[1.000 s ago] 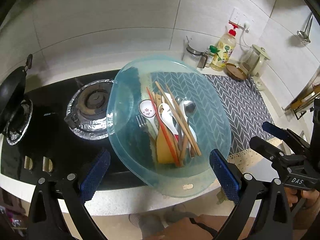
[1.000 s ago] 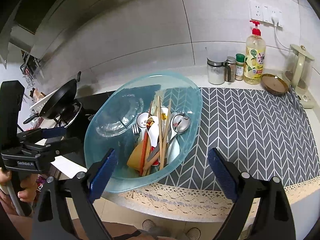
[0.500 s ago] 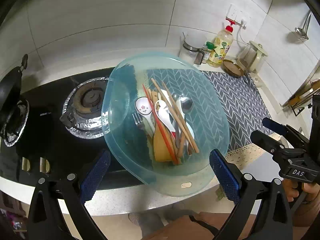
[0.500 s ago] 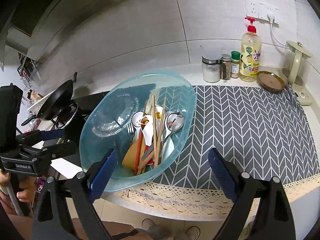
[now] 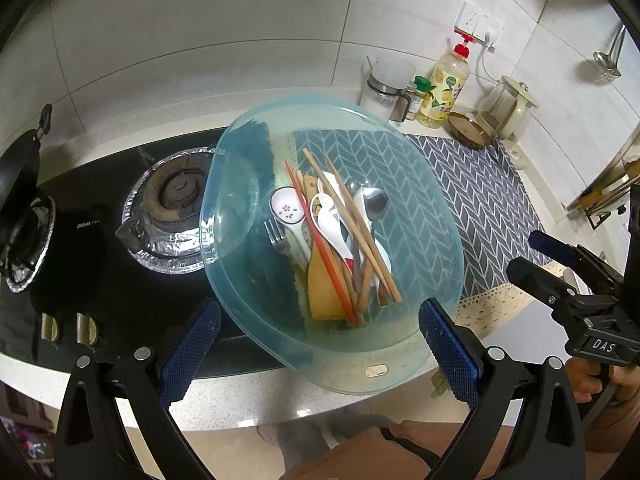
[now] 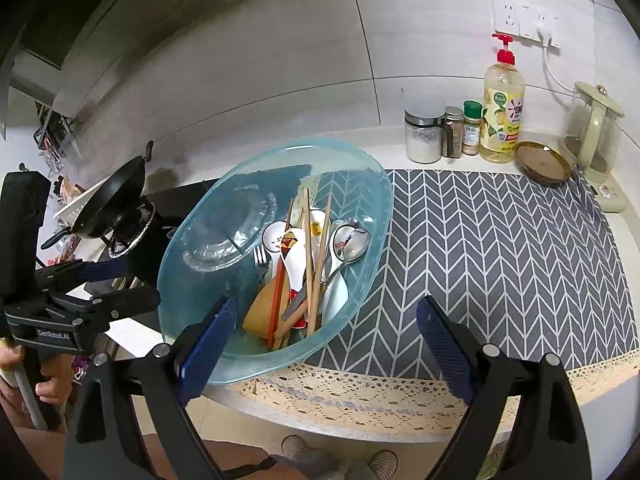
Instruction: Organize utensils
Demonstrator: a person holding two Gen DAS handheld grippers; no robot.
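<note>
A: Left gripper (image 5: 320, 344), blue pads spread wide, nothing between them, poised over the counter's front edge.

B: Right gripper (image 6: 326, 342), same story: fingers apart and empty.

A: Just beyond both sits the blue basin (image 5: 432, 216), straddling the stove (image 5: 100, 264) and the chevron mat (image 6: 500, 248).

B: Inside it, the utensils (image 6: 308, 268): chopsticks, spoons and a fork, all heaped together.

Home kitchen: gas stove (image 5: 172, 208), tiled wall (image 6: 420, 40).
</note>
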